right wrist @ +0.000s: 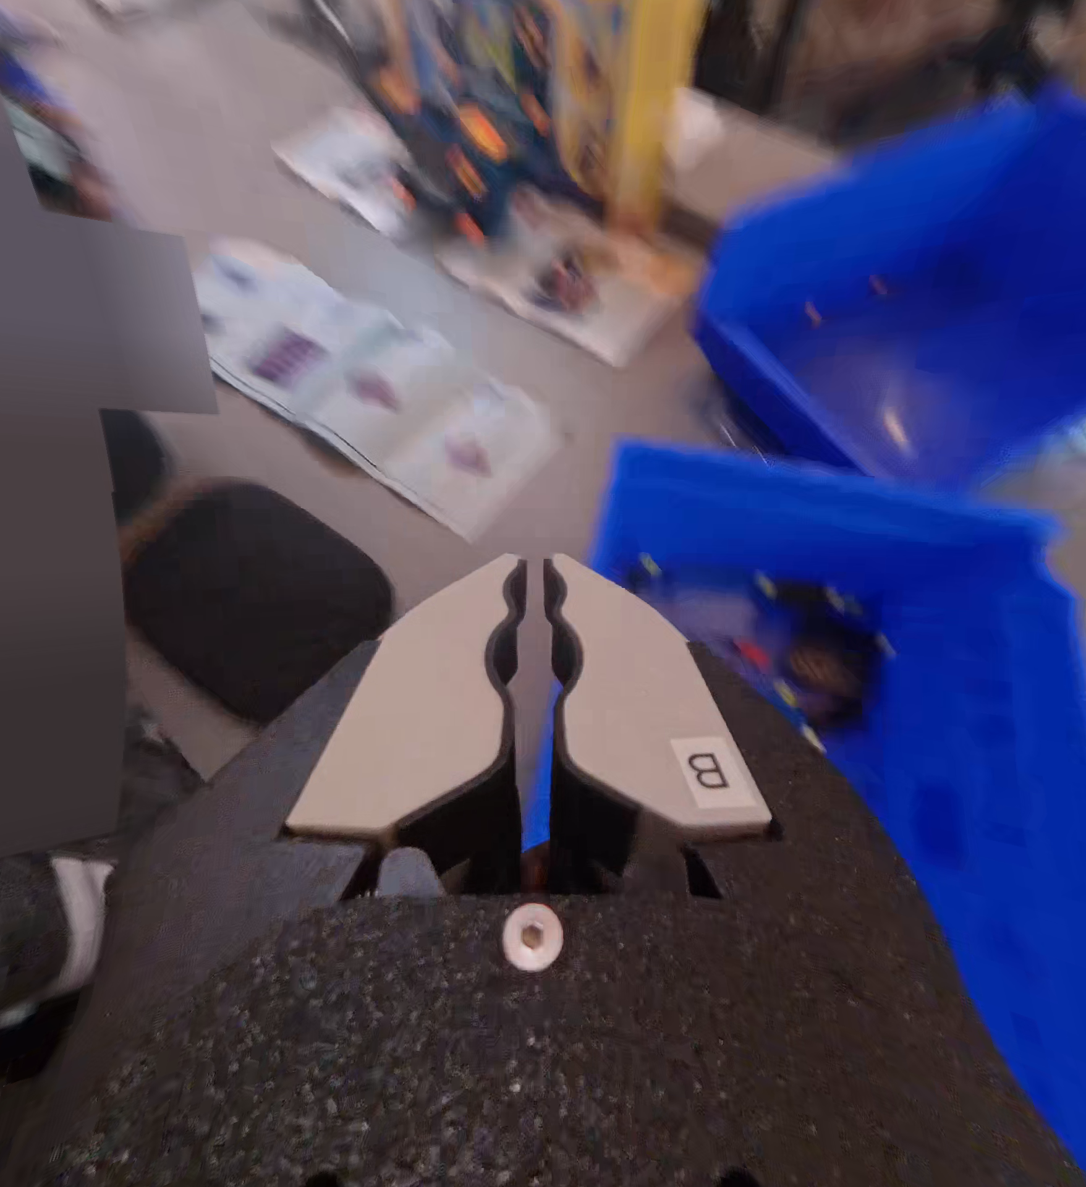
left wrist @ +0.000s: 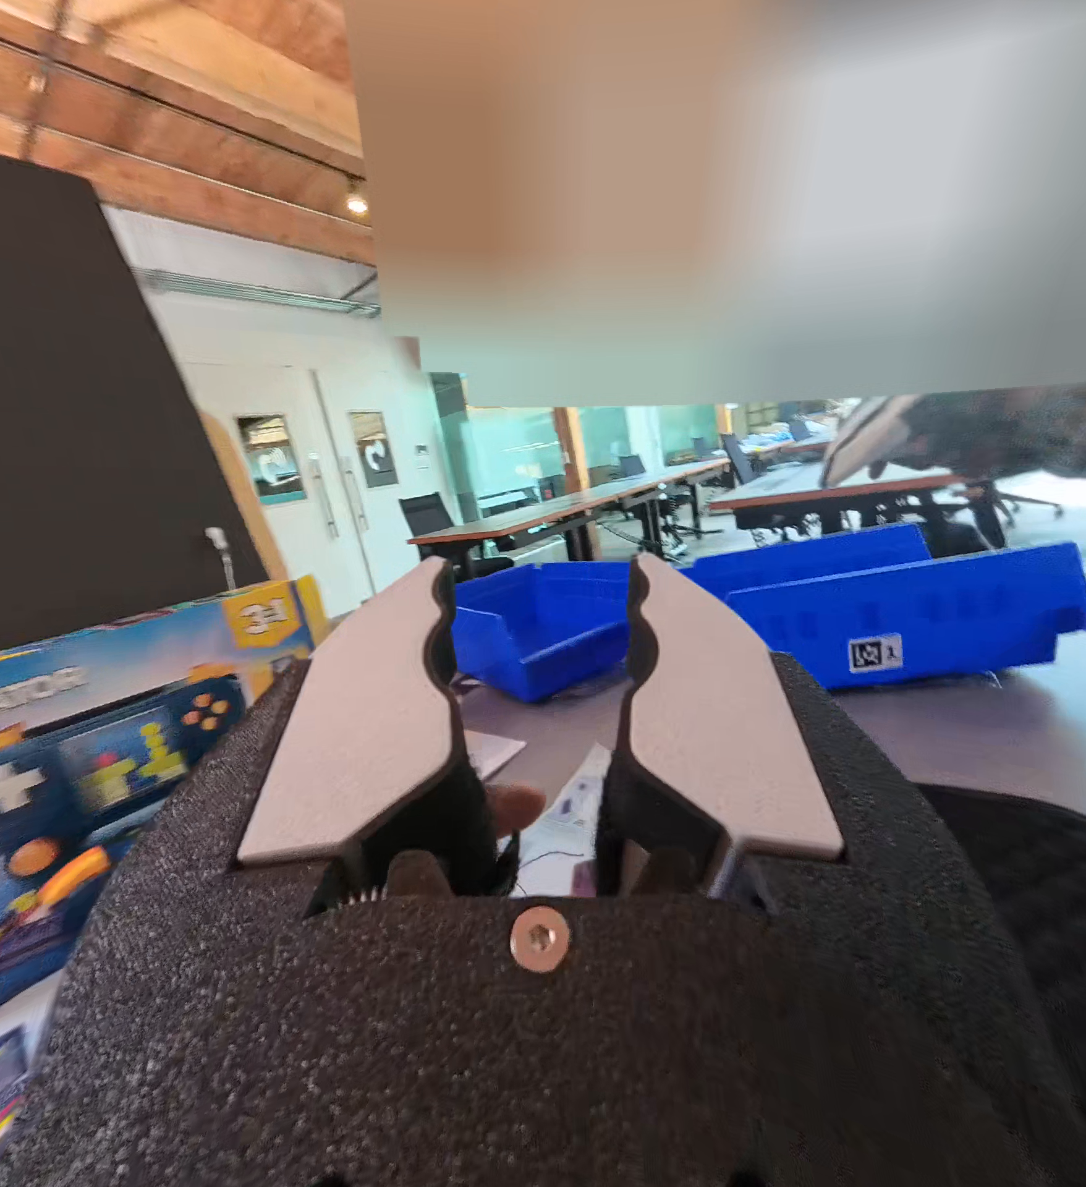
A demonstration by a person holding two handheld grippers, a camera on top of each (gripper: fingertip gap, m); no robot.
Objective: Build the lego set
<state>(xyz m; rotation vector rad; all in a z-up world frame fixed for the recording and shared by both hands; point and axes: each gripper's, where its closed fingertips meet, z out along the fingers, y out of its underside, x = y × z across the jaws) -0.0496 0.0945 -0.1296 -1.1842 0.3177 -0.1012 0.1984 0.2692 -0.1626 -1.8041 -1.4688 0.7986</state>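
My left gripper (left wrist: 537, 571) is open and empty, held above the grey table (left wrist: 912, 726) and pointing toward the blue bins (left wrist: 540, 629). My right gripper (right wrist: 535, 568) is nearly shut with a thin gap between the jaws, and nothing shows between them. It hovers by the near blue bin (right wrist: 848, 578), which holds several small lego pieces (right wrist: 810, 668). The view is blurred. The lego set box (left wrist: 97, 738) stands at the left; it also shows in the right wrist view (right wrist: 501, 109). An open instruction booklet (right wrist: 367, 379) lies on the table.
A second blue bin (right wrist: 951, 282) sits behind the near one. In the left wrist view a long blue bin (left wrist: 912, 616) carries a small tag. A black round pad (right wrist: 245, 591) lies on the table. A dark board (left wrist: 58, 417) stands at the left. Office desks (left wrist: 566, 507) stand behind.
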